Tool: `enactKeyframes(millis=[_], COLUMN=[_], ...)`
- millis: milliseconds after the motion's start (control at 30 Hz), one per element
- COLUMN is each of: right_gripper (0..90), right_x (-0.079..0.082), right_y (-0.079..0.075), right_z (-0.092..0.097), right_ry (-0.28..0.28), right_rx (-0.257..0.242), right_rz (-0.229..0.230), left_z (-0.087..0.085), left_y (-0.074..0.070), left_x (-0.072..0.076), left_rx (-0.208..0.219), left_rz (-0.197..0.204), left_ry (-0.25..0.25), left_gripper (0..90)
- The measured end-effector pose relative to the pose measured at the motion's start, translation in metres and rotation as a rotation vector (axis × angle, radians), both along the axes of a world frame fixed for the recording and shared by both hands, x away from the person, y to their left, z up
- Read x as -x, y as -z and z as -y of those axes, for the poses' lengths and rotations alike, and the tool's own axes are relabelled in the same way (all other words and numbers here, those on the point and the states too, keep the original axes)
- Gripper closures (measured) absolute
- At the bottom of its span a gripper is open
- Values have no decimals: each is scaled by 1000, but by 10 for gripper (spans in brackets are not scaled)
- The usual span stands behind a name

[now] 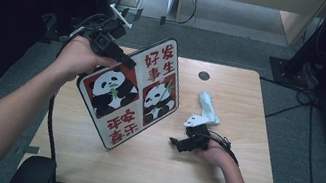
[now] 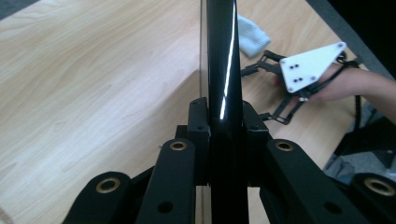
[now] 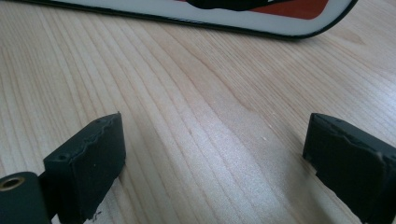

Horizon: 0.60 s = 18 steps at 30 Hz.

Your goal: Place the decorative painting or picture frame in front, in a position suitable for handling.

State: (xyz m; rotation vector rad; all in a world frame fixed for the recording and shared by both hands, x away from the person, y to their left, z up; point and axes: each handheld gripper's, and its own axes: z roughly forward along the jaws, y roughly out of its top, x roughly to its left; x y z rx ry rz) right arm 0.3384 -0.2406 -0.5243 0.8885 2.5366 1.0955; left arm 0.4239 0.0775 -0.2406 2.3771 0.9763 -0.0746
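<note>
A flat board point(image 1: 130, 91) printed with two pandas and red characters stands tilted on one lower corner on the wooden table point(image 1: 216, 182). My left gripper point(image 1: 123, 59) is shut on its upper left edge; in the left gripper view the board's glossy black rim point(image 2: 223, 56) runs straight up between the pads of that gripper point(image 2: 223, 119). My right gripper point(image 1: 179, 143) rests low on the table to the right of the board, open with nothing between its pads point(image 3: 212, 149). The board's white-edged corner point(image 3: 280, 25) lies just beyond them.
A crumpled pale blue cloth point(image 1: 209, 107) lies on the table behind the right gripper, also seen past the board point(image 2: 252, 35). A dark round cable hole point(image 1: 204, 75) sits near the table's far edge. Cables trail from both grippers, and dark furniture surrounds the table.
</note>
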Motion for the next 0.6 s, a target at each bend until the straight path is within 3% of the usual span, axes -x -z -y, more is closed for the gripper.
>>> enactKeyframes(millis=[133,367,467,600], right_gripper=[57,57,57,57], right_x=[0,0,0,0], right_y=[0,0,0,0], right_z=[0,0,0,0], right_ry=[0,0,0,0], right_rx=[0,0,0,0], right_rz=[0,0,0,0], left_z=[-3,-5,-8,-11], left_y=[1,2,4,6], left_x=[-1,-4,-8,-7], left_rx=[-6,-3,7,3], left_rz=[5,-2,-40,-2], left_ry=[-8,-17,-26,-33], left_gripper=[782,676,573,528])
